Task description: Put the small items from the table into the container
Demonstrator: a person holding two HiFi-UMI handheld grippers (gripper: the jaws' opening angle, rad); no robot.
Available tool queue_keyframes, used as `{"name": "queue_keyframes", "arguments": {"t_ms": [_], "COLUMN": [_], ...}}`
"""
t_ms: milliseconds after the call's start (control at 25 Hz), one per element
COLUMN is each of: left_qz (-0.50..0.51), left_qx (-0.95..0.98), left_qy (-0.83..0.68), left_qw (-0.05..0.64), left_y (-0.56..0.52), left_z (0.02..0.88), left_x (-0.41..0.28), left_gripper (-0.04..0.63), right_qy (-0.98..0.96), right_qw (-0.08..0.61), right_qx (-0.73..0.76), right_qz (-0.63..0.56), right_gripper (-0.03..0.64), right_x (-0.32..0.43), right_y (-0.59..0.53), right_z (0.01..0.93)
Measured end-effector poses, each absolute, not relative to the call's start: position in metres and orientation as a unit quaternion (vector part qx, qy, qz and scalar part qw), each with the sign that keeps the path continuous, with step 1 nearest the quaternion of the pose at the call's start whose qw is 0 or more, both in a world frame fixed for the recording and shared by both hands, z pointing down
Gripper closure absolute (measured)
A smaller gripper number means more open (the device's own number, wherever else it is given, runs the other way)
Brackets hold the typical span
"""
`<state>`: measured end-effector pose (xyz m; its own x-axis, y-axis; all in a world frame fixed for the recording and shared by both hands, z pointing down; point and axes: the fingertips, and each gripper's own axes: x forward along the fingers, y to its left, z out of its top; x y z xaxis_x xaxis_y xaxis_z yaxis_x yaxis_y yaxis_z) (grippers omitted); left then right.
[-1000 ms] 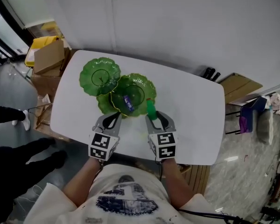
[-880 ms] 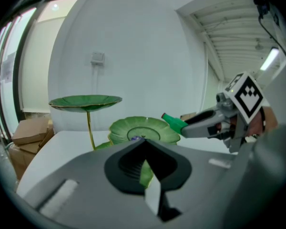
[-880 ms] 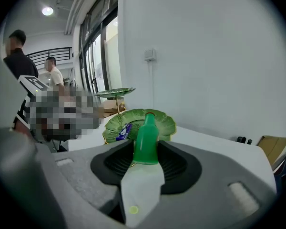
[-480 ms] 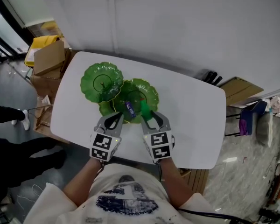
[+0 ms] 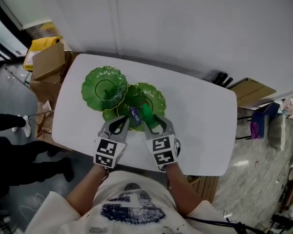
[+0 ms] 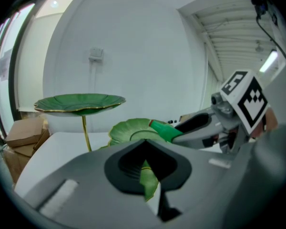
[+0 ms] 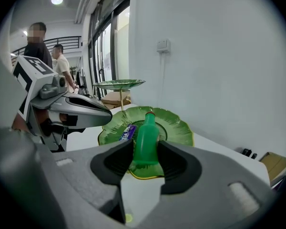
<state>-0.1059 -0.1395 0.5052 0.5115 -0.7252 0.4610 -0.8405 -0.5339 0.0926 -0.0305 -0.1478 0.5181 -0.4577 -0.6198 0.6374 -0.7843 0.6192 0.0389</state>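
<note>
A green leaf-plate stand sits on the white table (image 5: 200, 121): a raised top plate (image 5: 105, 84) (image 6: 78, 101) (image 7: 119, 84), a wider lower plate (image 5: 156, 97) (image 7: 176, 125) and a small bottom leaf (image 5: 109, 115). A purple packet (image 5: 135, 115) (image 7: 127, 132) lies on the lower plate. My right gripper (image 5: 154, 122) (image 7: 146, 159) is shut on a green bottle (image 5: 147, 113) (image 7: 146, 140) (image 6: 167, 130) that points over that plate's near rim. My left gripper (image 5: 118, 122) (image 6: 148, 175) is at the bottom leaf, jaws nearly together with a strip of its gold-edged rim between them.
Cardboard boxes (image 5: 46, 62) and a yellow bin (image 5: 39, 45) stand beyond the table's left end. A chair with bags (image 5: 263, 121) and a flat box (image 5: 251, 89) are off the right end. Two people (image 7: 62, 66) stand far off in the right gripper view.
My right gripper has carried the green bottle leftward, from beside the lower plate to over its near rim by the purple packet. The left gripper has kept to the bottom leaf.
</note>
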Motion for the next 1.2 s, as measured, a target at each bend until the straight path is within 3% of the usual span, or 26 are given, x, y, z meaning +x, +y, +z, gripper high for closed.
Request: {"name": "queue_keyframes", "arguments": {"t_ms": [320, 1200], "left_qz": [0.184, 0.187], "left_qx": [0.855, 0.852], "left_qy": [-0.458, -0.461], "left_qw": [0.159, 0.164], "left_y": [-0.1444, -0.1427], "left_z": [0.5056, 0.5103], "left_x": [-0.1067, -0.1099], "left_gripper": [0.604, 0.604], "right_qy": [-0.844, -0.849], "right_qw": [0.345, 0.325], "right_qx": [0.389, 0.398], "right_qz": [0.128, 0.119], "right_gripper": [0.451, 0.448], "right_x": [-0.0383, -0.0400], "right_y": [-0.1531, -0.1553], "right_z": [0.5196, 0.5187]}}
